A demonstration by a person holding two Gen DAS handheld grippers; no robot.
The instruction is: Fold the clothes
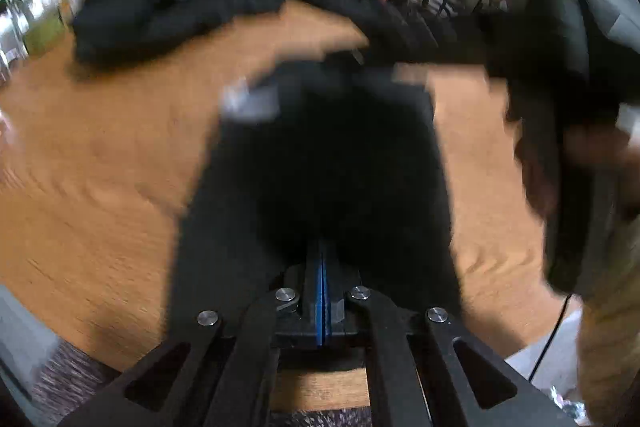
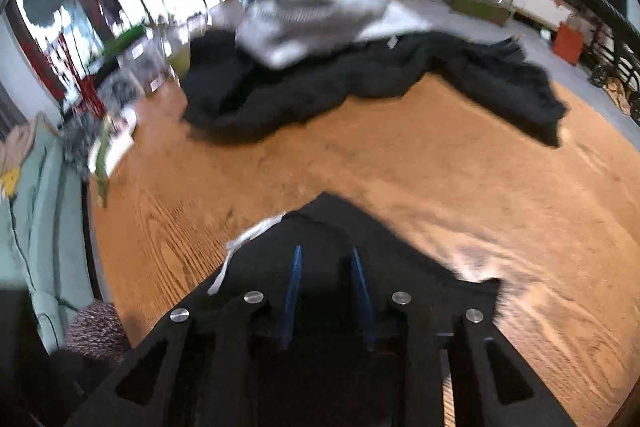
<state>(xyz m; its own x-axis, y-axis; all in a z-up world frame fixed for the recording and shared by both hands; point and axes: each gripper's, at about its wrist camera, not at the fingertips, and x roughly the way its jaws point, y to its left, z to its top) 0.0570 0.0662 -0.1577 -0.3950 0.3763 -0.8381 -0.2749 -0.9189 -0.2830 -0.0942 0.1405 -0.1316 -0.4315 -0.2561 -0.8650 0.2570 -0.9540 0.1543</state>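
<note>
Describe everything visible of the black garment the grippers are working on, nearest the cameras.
The black garment is dark, soft-looking fabric with a small white tag at one edge. It spreads over the wooden table, apart from the clothes heaped at the far side. The left gripper has its blue pads pressed together at the near edge, apparently pinching the cloth. The right gripper sits over it with jaws apart. Motion blur hides seams and exact shape.

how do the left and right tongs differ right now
The left tongs are shut, blue pads pressed together on the black garment, which hangs in front of them. The right tongs stand open, blue pads apart, with black cloth lying under them, not pinched. Both are over the wooden table.
</note>
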